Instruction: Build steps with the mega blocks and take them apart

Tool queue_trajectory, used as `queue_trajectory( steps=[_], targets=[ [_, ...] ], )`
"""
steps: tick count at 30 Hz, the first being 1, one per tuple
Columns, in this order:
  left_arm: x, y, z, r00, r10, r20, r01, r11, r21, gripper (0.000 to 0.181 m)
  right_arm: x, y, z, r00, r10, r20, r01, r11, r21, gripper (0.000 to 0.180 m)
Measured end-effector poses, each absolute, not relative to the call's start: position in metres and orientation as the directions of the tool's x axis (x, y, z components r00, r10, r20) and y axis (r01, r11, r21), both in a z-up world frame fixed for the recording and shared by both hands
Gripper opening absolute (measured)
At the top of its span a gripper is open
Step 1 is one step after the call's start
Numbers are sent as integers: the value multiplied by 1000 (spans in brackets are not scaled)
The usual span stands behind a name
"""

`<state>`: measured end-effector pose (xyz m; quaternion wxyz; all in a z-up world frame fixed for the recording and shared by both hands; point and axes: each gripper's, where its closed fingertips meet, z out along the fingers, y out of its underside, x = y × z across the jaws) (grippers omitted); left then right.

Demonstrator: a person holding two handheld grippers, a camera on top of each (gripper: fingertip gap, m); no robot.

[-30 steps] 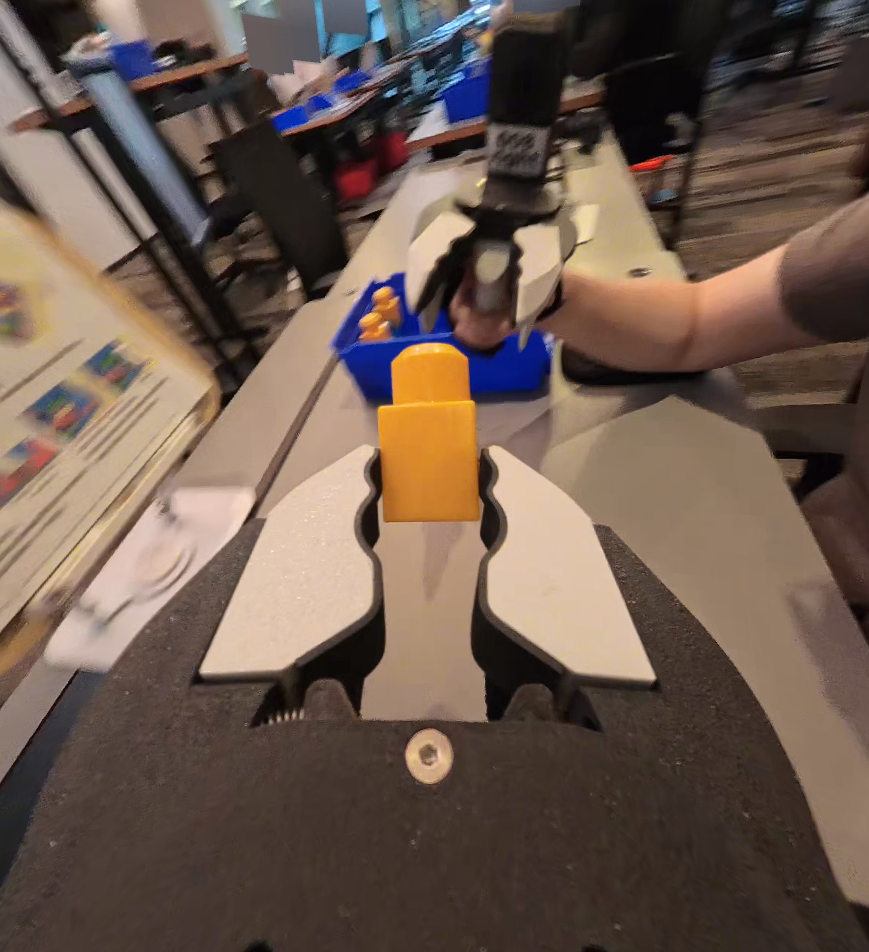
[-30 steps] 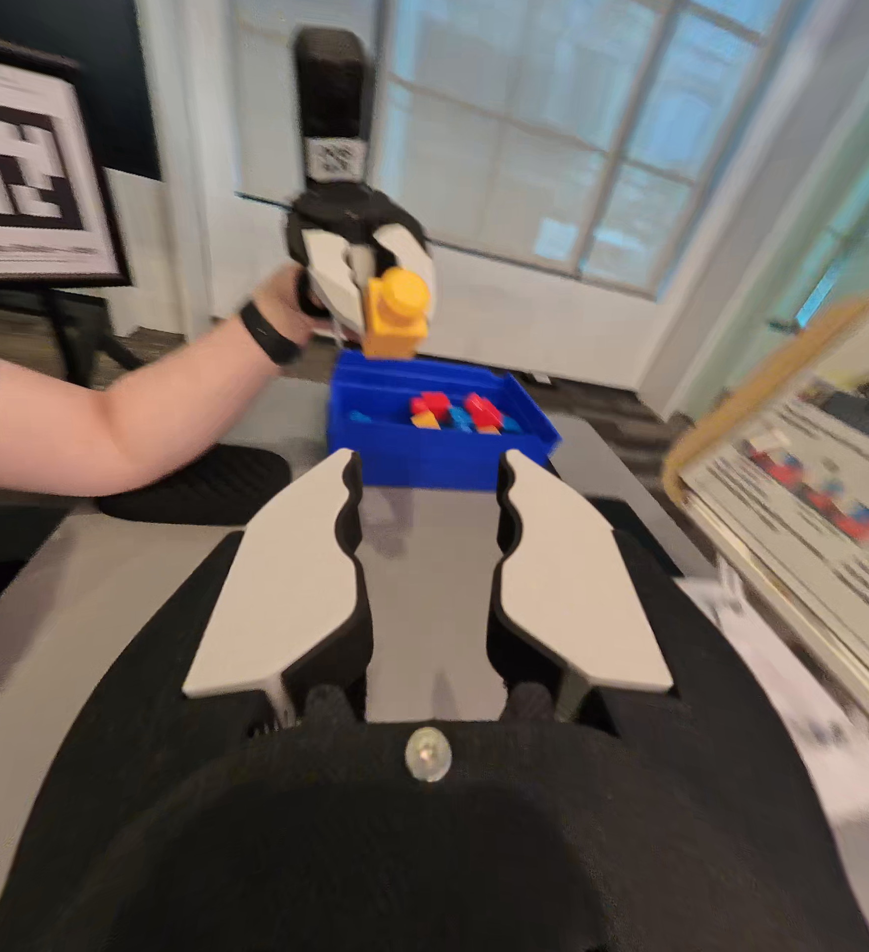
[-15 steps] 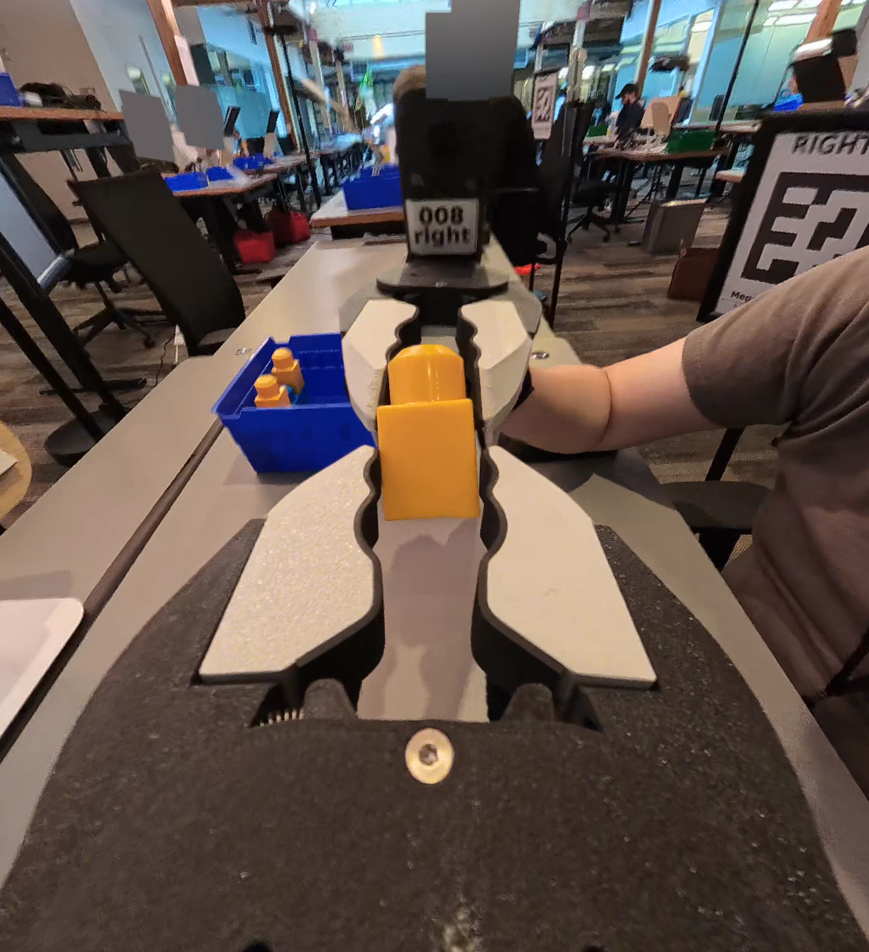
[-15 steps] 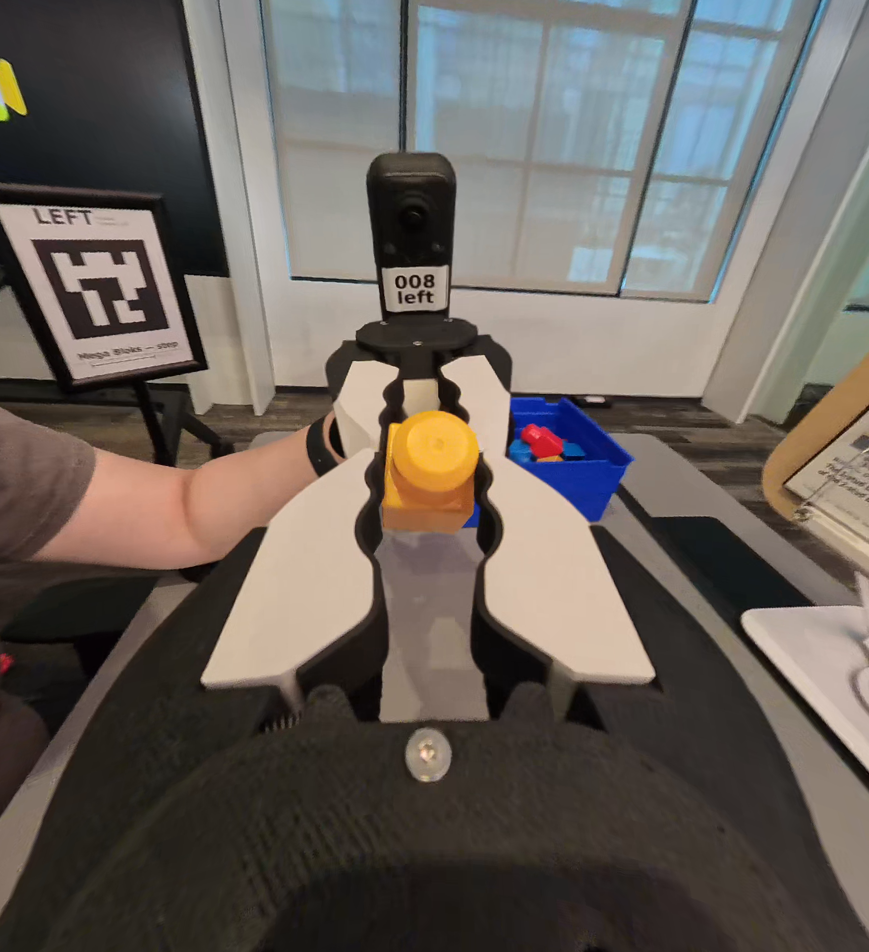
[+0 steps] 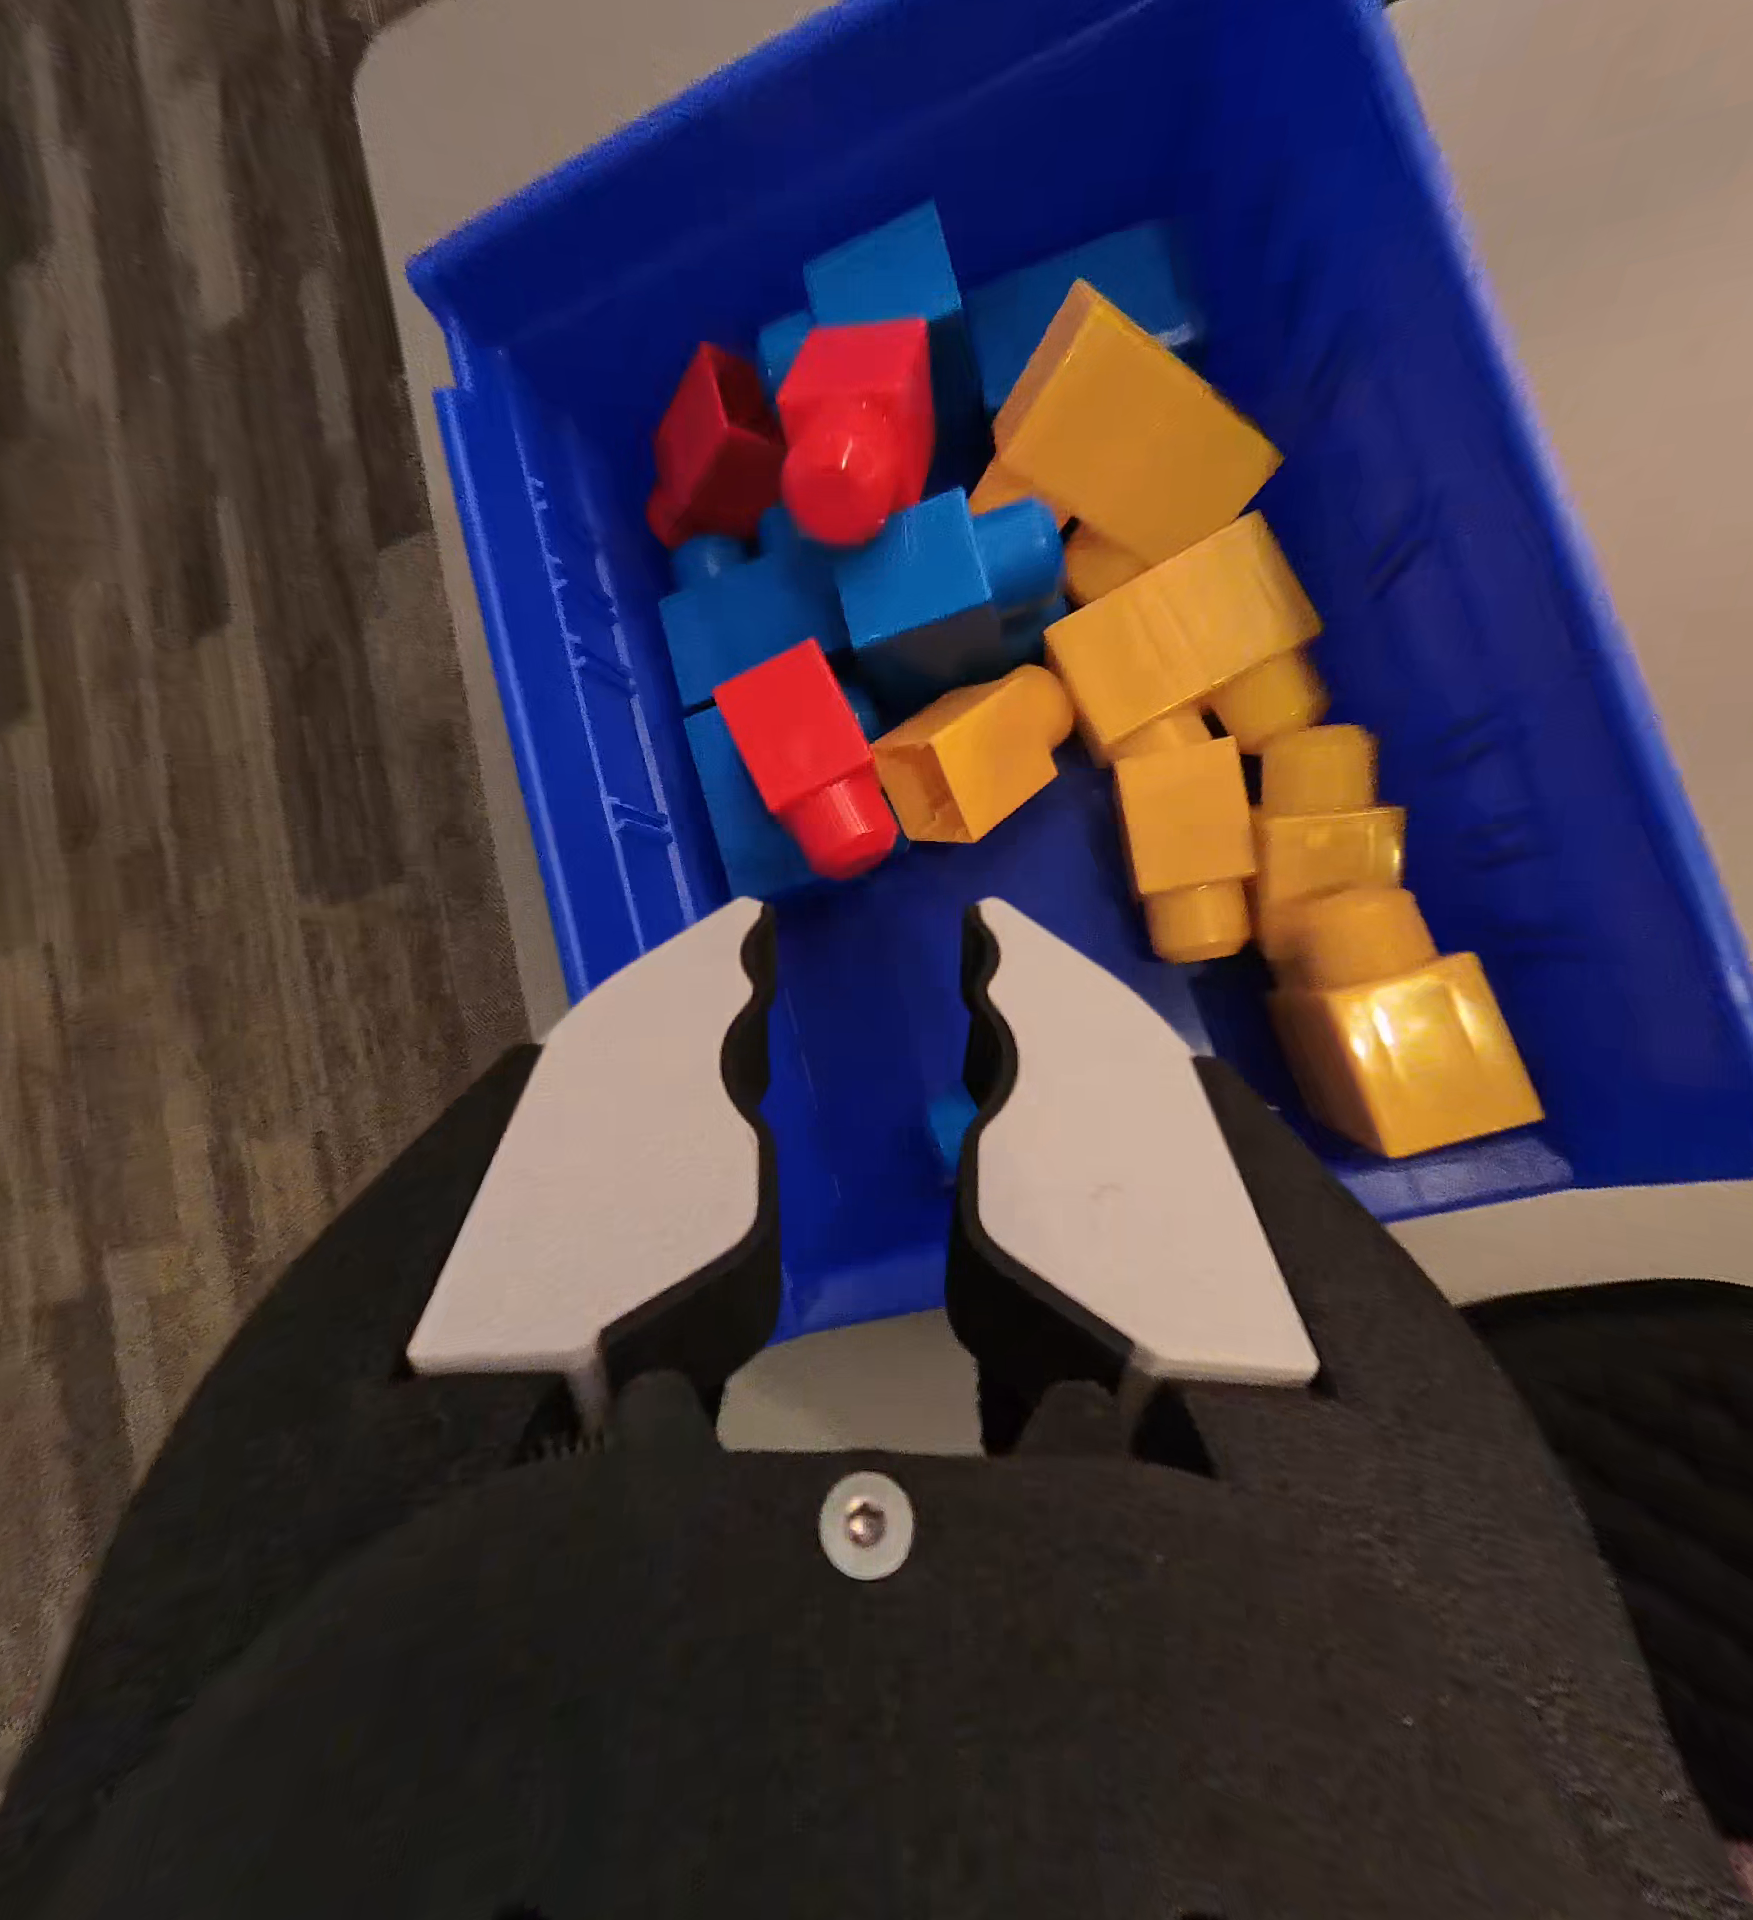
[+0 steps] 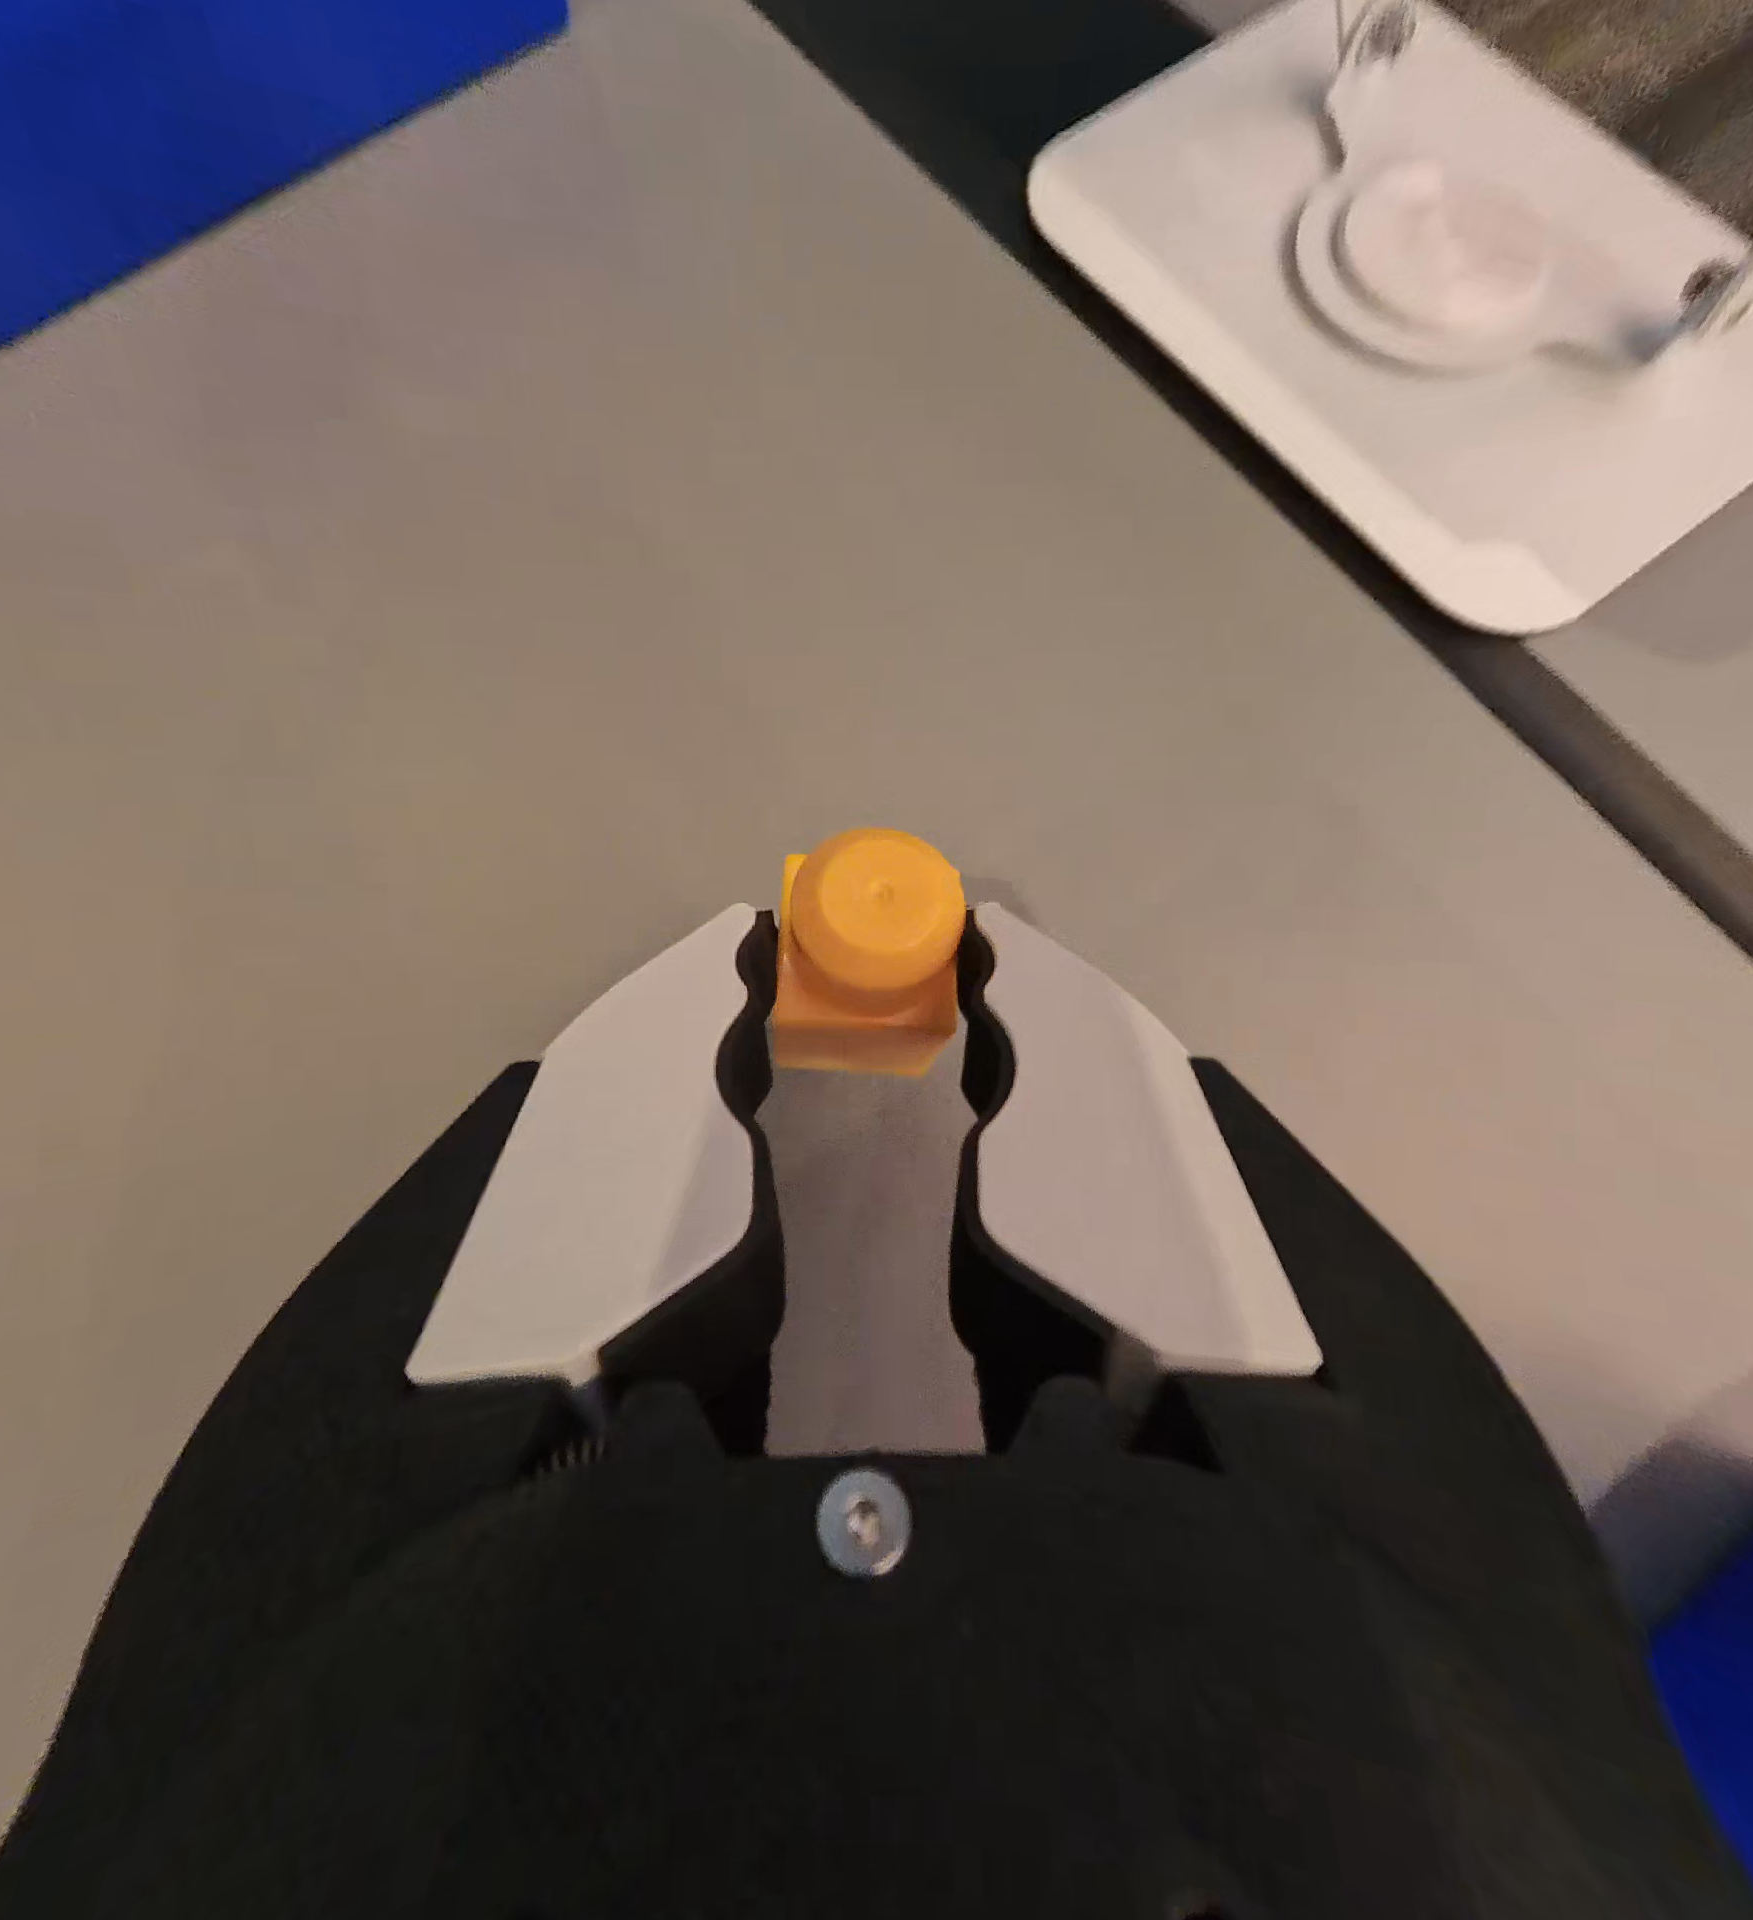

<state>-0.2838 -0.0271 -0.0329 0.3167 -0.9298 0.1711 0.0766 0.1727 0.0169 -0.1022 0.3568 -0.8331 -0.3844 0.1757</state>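
Observation:
In the left wrist view my left gripper (image 5: pixel 867 914) is open and empty, pointing down over the near end of a blue bin (image 5: pixel 1537 582). The bin holds several loose blocks: red blocks (image 5: pixel 799 748), blue blocks (image 5: pixel 913 592) and orange blocks (image 5: pixel 1173 634). In the right wrist view my right gripper (image 6: pixel 867 920) is shut on a single orange block (image 6: pixel 867 966), stud facing the camera, held just above the grey table (image 6: pixel 436 623). I cannot tell whether the block touches the table.
A white stand base (image 6: pixel 1454 343) sits at the right rear of the table beside a dark seam (image 6: pixel 1630 790). A blue bin corner (image 6: pixel 155 145) shows at top left. Patterned carpet (image 5: pixel 145 727) lies past the table edge left of the bin. There is about 45 cm between the tips of the two grippers.
The orange block passed from my left gripper to my right. My left gripper swung down over the blue bin, empty. My right gripper tilted down toward the table with the block.

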Motion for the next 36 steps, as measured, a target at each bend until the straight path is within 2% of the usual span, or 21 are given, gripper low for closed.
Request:
queue_trajectory(
  steps=[3,6,10,15,22,27,32,36],
  targets=[
    [-289,-14,-44,929,-275,-247,-370,-718,-590,37,179,21,-119,656,755,-20,530,-480,-699,34],
    [-291,-1,-53,931,-244,-271,-360,-737,-572,50,185,26,-124,673,739,-6,529,-488,-694,34],
    [-299,24,-65,939,-155,-306,-314,-745,-589,58,191,30,-129,690,724,-3,524,-503,-687,34],
    [-305,42,-70,955,-47,-294,-234,-728,-645,53,192,30,-131,691,723,-9,528,-513,-676,35],
    [-310,45,-99,962,-34,-270,-192,-788,-585,57,193,33,-127,687,723,71,568,-473,-673,38],
    [-311,46,-108,960,-49,-275,-204,-796,-570,38,191,36,-105,679,721,138,567,-395,-723,38],
    [-303,12,-104,972,-144,-187,-215,-867,-449,38,192,36,-96,675,721,155,566,-372,-735,38],
    [-295,-30,-112,955,-268,-130,-294,-915,-277,37,193,36,-96,668,727,162,577,-367,-729,38]
  ],
)
